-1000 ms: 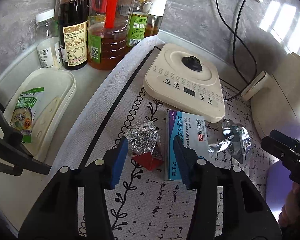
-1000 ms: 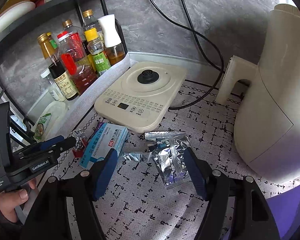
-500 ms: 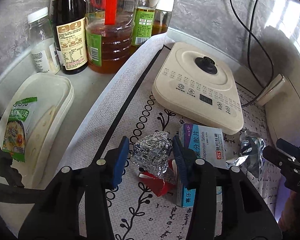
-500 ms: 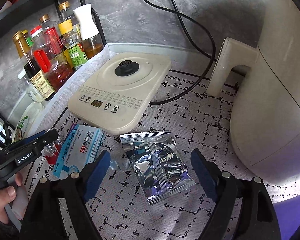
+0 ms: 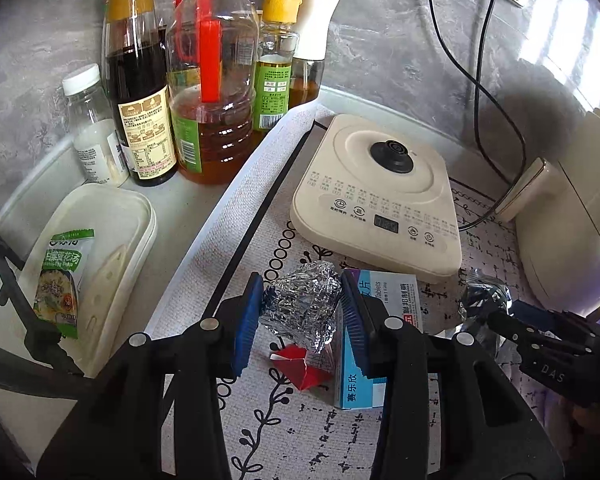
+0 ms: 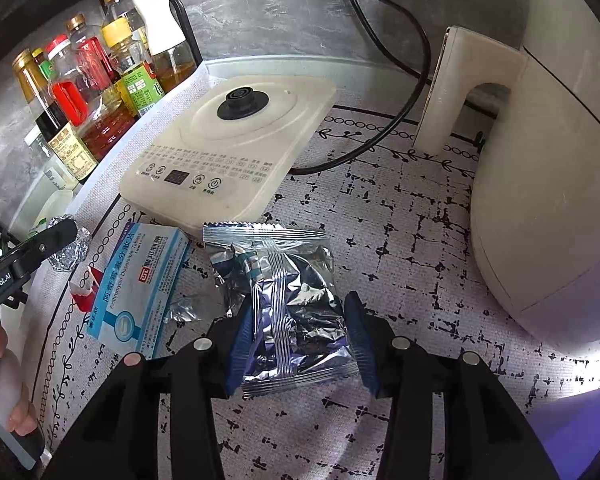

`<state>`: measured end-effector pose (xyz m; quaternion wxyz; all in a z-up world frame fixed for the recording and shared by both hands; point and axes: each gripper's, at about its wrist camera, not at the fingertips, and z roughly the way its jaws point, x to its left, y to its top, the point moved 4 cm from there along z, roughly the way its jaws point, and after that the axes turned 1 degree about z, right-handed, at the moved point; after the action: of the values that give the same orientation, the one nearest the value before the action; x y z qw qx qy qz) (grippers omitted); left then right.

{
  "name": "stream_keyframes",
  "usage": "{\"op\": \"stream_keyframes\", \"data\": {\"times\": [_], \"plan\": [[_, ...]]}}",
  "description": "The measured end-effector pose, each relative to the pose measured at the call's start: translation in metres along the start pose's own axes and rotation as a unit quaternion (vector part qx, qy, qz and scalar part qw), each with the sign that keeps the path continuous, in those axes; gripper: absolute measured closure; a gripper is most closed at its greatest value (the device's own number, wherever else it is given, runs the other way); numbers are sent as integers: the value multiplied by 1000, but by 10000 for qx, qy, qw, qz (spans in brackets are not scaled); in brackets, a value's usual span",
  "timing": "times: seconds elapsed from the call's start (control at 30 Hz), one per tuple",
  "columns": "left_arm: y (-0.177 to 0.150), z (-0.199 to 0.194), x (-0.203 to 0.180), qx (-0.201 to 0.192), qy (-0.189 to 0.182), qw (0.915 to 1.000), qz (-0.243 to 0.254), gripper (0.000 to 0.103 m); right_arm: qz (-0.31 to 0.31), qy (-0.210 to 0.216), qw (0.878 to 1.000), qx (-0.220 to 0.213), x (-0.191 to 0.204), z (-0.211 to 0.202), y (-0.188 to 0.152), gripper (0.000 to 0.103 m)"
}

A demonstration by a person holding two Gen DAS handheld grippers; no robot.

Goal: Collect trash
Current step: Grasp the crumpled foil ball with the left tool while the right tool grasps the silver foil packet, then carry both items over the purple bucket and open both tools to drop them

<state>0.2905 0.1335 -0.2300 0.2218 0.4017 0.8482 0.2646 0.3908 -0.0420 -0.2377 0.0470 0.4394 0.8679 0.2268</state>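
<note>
The left gripper (image 5: 300, 312) is shown with its jaws clamped on a crumpled foil ball (image 5: 302, 306), which is held just above a red paper scrap (image 5: 300, 368) on the patterned mat (image 5: 300, 432), a blue medicine box (image 5: 384, 320) lying just to its right. The right gripper (image 6: 300, 344) is seen with its jaws closing on a silver foil packet (image 6: 288, 300) that lies flat on the mat between the box and a cream appliance (image 6: 548, 184). The packet's long axis runs from near to far, roughly along the fingers, so that its long side edges are met by the blue pads (image 6: 242, 344).
</note>
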Motion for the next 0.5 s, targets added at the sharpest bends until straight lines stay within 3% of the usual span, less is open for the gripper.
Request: {"op": "stream_keyframes", "data": {"times": [0.5], "plan": [[-1, -81, -22, -634, -144, 9978, 115, 63, -233, 417, 9952, -849, 29, -87, 2, 58]]}}
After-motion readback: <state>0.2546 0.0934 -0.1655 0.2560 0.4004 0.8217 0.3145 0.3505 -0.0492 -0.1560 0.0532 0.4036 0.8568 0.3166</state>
